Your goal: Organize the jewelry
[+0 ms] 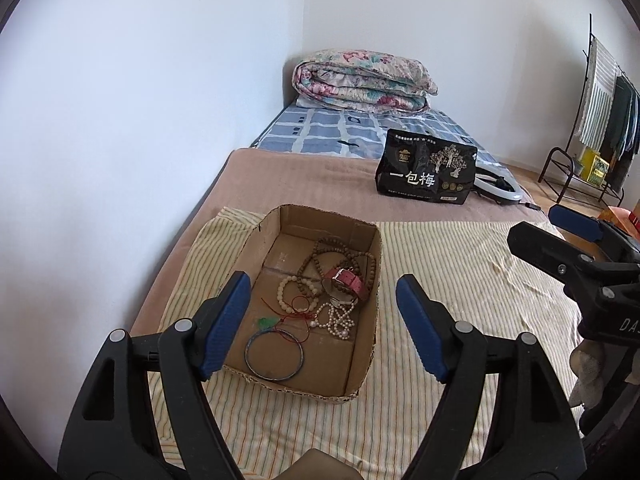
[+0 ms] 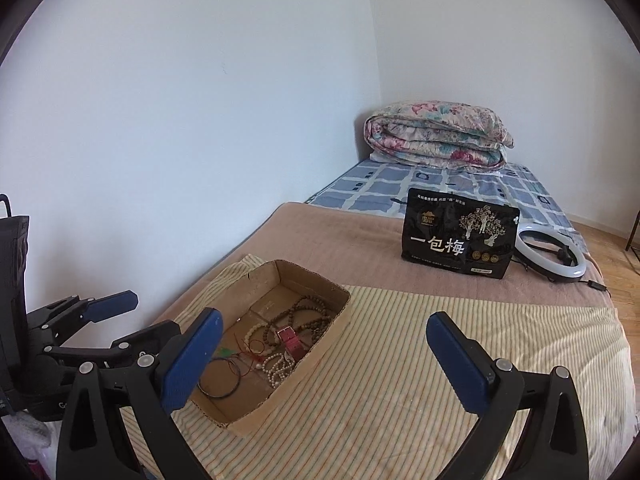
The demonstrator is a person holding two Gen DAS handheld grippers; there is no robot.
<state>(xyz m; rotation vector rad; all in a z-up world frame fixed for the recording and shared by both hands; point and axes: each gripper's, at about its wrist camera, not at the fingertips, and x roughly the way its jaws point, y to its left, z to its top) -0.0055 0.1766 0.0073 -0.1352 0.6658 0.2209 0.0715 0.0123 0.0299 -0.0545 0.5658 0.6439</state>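
Observation:
An open cardboard box (image 1: pixel 368 320) (image 2: pixel 320 348) sits on a striped cloth (image 1: pixel 460 280) (image 2: pixel 440 340) on the bed. Inside lie a dark bangle (image 1: pixel 274 356) (image 2: pixel 219 378), a pink-strapped watch (image 1: pixel 348 282) (image 2: pixel 291 339), brown bead strands (image 1: pixel 340 256) (image 2: pixel 308 312), pale bead bracelets (image 1: pixel 296 292) and a red cord with a green pendant (image 1: pixel 269 322). My left gripper (image 1: pixel 322 324) is open and empty, held just above the box's near end. My right gripper (image 2: pixel 324 360) is open and empty, to the right of the box; it also shows in the left wrist view (image 1: pixel 556 228).
A black snack bag (image 1: pixel 426 172) (image 2: pixel 460 238) stands on the brown blanket, with a white ring light (image 2: pixel 551 254) beside it. A folded floral quilt (image 1: pixel 360 80) (image 2: pixel 436 134) lies at the far end. A white wall runs along the left. A clothes rack (image 1: pixel 600 120) stands on the right.

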